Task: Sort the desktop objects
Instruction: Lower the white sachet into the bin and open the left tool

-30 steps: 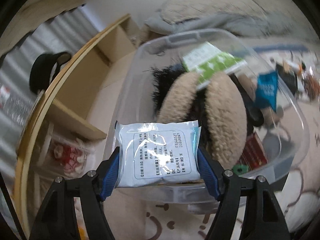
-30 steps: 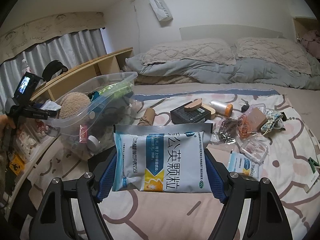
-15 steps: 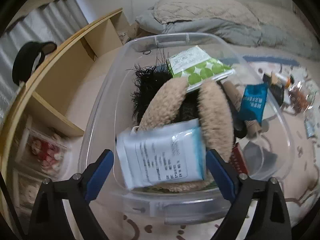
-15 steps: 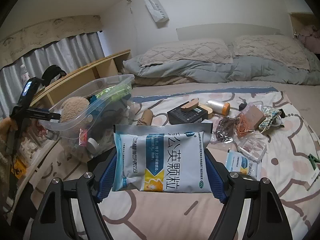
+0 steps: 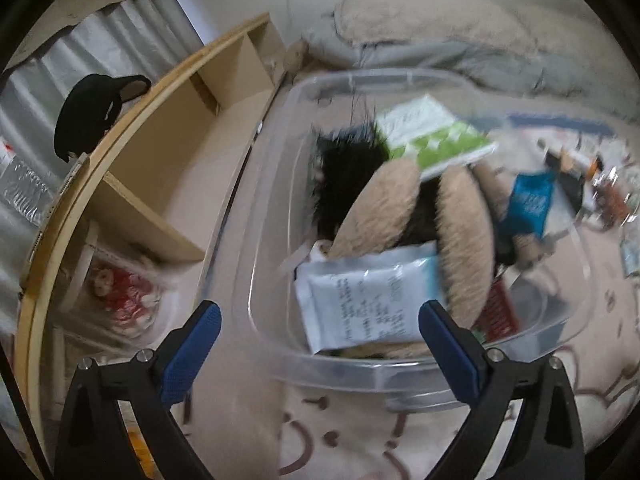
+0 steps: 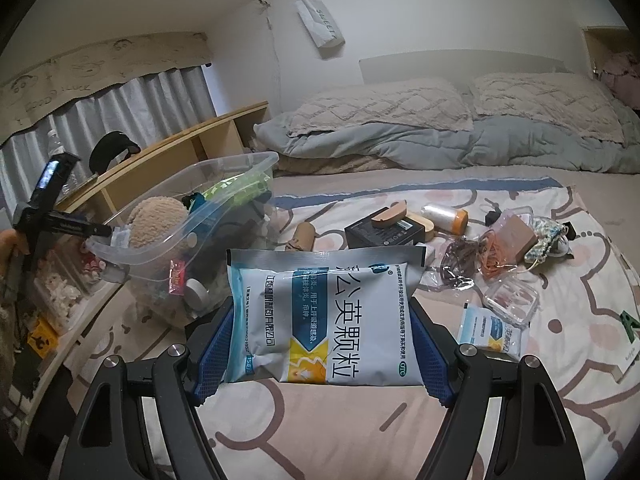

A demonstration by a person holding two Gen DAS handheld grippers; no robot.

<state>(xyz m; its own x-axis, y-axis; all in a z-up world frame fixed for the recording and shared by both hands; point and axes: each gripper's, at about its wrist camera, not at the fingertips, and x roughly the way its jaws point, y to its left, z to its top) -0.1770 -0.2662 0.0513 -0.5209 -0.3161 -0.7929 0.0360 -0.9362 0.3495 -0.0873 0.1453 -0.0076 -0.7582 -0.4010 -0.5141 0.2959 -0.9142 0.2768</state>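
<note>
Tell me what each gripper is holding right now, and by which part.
The right gripper holds a medicine sachet by its two side edges. The left gripper holds nothing; its jaws have just opened, dropping a white sachet into the bin.

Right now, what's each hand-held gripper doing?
Left hand-held gripper: open, jaws just widened, white sachet dropped into the clear bin.
Right hand-held gripper: shut on medicine granule packet.

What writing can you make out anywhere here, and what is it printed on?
"公英颗粒" and "OTC": large medicine sachet clamped in the right tongs.
"SWEET": white paper bag hanging on the wall; further letters unclear.
Sachet's smaller print: too small to read.
White packet in the clear bin: blurred.
Small sachet on the bed: too small.
</note>
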